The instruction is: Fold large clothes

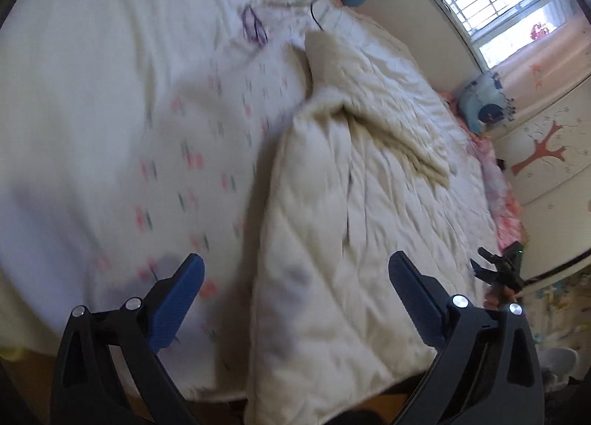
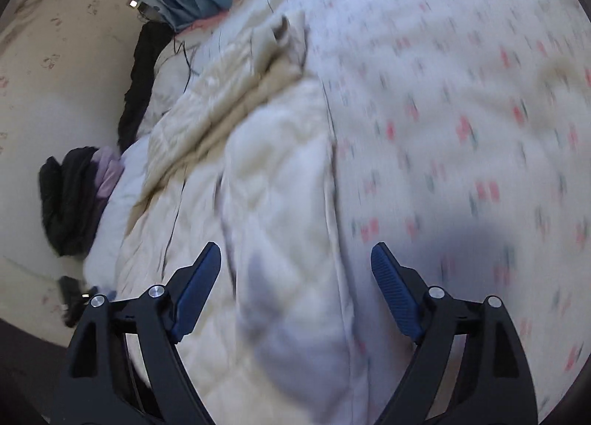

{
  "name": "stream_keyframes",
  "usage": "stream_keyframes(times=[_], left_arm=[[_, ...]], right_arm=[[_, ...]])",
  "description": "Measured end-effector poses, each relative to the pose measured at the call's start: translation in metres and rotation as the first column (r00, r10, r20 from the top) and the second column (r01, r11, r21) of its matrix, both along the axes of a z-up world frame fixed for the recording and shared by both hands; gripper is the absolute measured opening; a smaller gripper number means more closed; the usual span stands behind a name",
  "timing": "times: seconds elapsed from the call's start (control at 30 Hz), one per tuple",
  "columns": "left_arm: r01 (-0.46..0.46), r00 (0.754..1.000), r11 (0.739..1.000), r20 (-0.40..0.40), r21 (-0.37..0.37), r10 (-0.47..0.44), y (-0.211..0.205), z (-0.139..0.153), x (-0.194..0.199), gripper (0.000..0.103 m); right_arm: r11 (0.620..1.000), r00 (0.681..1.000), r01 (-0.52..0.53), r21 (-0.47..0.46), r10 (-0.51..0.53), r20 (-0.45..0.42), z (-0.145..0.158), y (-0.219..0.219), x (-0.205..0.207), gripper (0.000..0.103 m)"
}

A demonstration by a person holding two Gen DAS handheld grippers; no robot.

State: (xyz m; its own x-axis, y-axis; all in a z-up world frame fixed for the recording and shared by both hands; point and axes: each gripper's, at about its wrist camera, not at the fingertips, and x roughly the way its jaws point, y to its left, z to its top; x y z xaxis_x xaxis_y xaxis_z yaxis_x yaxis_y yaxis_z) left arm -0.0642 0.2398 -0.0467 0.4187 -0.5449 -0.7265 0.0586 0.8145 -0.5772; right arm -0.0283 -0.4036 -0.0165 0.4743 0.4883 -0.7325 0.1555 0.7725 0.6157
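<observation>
Left gripper [image 1: 295, 283]: my jaws wide, holding nothing.
Right gripper [image 2: 295, 271]: wide, empty.
Quilt [image 1: 369, 174]: cream, near end cut off.
Sheet [image 1: 110, 111]: print blurred.

No text, label, brand or number can be read in either view

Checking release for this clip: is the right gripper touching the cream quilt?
Apart. The right wrist view shows the right gripper with jaws wide and blue pads bare, the cream quilt lying below them, nothing pinched.
</observation>
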Motion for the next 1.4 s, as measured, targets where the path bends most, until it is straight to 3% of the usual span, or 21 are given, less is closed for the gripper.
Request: stream_keyframes(times=[0.1, 0.3, 0.43, 0.5, 0.53, 0.57, 0.6, 0.63, 0.7, 0.73, 0.83, 0.9, 1.0, 1.07, 1.13, 1.17, 1.23, 1.3, 1.33, 1.37, 1.4], left_arm=[[0.068, 0.996, 0.996, -0.048, -0.059, -0.071, -0.017, -0.021, -0.012, 0.096], [0.170, 0.984, 0.978, -0.038, -0.117, -0.176, -0.045, -0.029, -0.034, 0.096], [0.139, 0.987, 0.979, -0.062, -0.152, -0.150, -0.044, -0.035, -0.042, 0.096], [0.098, 0.991, 0.984, -0.070, -0.150, -0.110, -0.041, -0.038, -0.045, 0.093], [0.082, 0.993, 0.987, -0.069, -0.141, -0.092, -0.040, -0.038, -0.046, 0.081], [0.057, 0.995, 0.993, -0.079, -0.102, -0.065, -0.042, -0.038, -0.049, 0.067], [0.043, 0.994, 0.996, -0.095, -0.082, -0.050, -0.042, -0.039, -0.049, 0.032], [0.023, 0.994, 0.996, -0.103, -0.089, -0.032, -0.041, -0.037, -0.051, 0.020], [0.005, 0.998, 0.995, -0.069, -0.100, -0.012, -0.042, -0.021, -0.058, 0.013], [0.004, 0.999, 0.994, -0.042, -0.112, -0.009, -0.042, -0.009, -0.061, 0.011], [0.019, 0.998, 0.990, 0.057, -0.142, -0.011, -0.049, 0.040, -0.069, 0.010], [0.052, 0.991, 0.987, 0.126, -0.155, -0.033, -0.060, 0.080, -0.081, 0.010], [0.099, 0.980, 0.980, 0.187, -0.171, -0.067, -0.069, 0.115, -0.105, 0.010], [0.139, 0.975, 0.973, 0.197, -0.185, -0.102, -0.068, 0.128, -0.129, 0.010], [0.210, 0.968, 0.966, 0.173, -0.149, -0.184, -0.069, 0.122, -0.151, 0.011], [0.227, 0.967, 0.966, 0.148, -0.126, -0.208, -0.066, 0.115, -0.159, 0.012], [0.260, 0.965, 0.962, 0.050, -0.079, -0.256, -0.049, 0.089, -0.176, 0.026], [0.197, 0.979, 0.980, -0.050, -0.013, -0.198, -0.023, 0.062, -0.185, 0.030], [0.173, 0.982, 0.985, -0.071, 0.005, -0.173, -0.013, 0.058, -0.185, 0.030], [0.133, 0.988, 0.991, -0.076, 0.017, -0.131, 0.000, 0.059, -0.181, 0.030], [0.090, 0.995, 0.994, -0.048, 0.056, -0.087, 0.008, 0.066, -0.173, 0.032]], right_arm=[[0.998, 0.999, -0.023, 0.057, 0.025, -0.040, -0.003, 0.002, -0.021, 0.080], [0.985, 0.990, -0.099, 0.141, 0.112, -0.085, -0.008, 0.011, -0.053, 0.080], [0.979, 0.981, -0.155, 0.135, 0.168, -0.093, -0.010, 0.016, -0.064, 0.080], [0.972, 0.981, -0.168, 0.164, 0.181, -0.073, -0.012, 0.017, -0.070, 0.072], [0.970, 0.980, -0.178, 0.167, 0.190, -0.061, -0.012, 0.019, -0.072, 0.042], [0.970, 0.979, -0.181, 0.160, 0.193, -0.066, -0.015, 0.021, -0.073, 0.024], [0.972, 0.980, -0.177, 0.155, 0.189, -0.064, -0.017, 0.023, -0.075, 0.017], [0.973, 0.982, -0.173, 0.153, 0.182, -0.045, -0.016, 0.026, -0.077, 0.014], [0.970, 0.987, -0.163, 0.178, 0.161, 0.024, -0.003, 0.029, -0.078, 0.012], [0.961, 0.985, -0.159, 0.228, 0.138, 0.105, 0.014, 0.029, -0.079, 0.011], [0.944, 0.965, -0.162, 0.289, 0.091, 0.247, 0.057, 0.028, -0.081, 0.010], [0.936, 0.942, -0.181, 0.302, 0.077, 0.326, 0.091, 0.024, -0.087, 0.010], [0.924, 0.910, -0.227, 0.307, 0.089, 0.405, 0.132, 0.015, -0.108, 0.010], [0.927, 0.897, -0.255, 0.276, 0.120, 0.426, 0.146, 0.005, -0.133, 0.010], [0.929, 0.897, -0.294, 0.224, 0.187, 0.401, 0.145, -0.003, -0.155, 0.012], [0.938, 0.907, -0.304, 0.167, 0.231, 0.352, 0.136, -0.009, -0.170, 0.018], [0.955, 0.941, -0.285, 0.082, 0.262, 0.214, 0.107, -0.025, -0.187, 0.026], [0.980, 0.971, -0.190, 0.056, 0.179, 0.155, 0.091, -0.044, -0.192, 0.039], [0.988, 0.982, -0.131, 0.082, 0.119, 0.146, 0.087, -0.059, -0.191, 0.056], [0.993, 0.988, -0.058, 0.108, 0.041, 0.151, 0.087, -0.073, -0.184, 0.068], [0.994, 0.985, -0.015, 0.112, -0.005, 0.175, 0.091, -0.078, -0.174, 0.073]])
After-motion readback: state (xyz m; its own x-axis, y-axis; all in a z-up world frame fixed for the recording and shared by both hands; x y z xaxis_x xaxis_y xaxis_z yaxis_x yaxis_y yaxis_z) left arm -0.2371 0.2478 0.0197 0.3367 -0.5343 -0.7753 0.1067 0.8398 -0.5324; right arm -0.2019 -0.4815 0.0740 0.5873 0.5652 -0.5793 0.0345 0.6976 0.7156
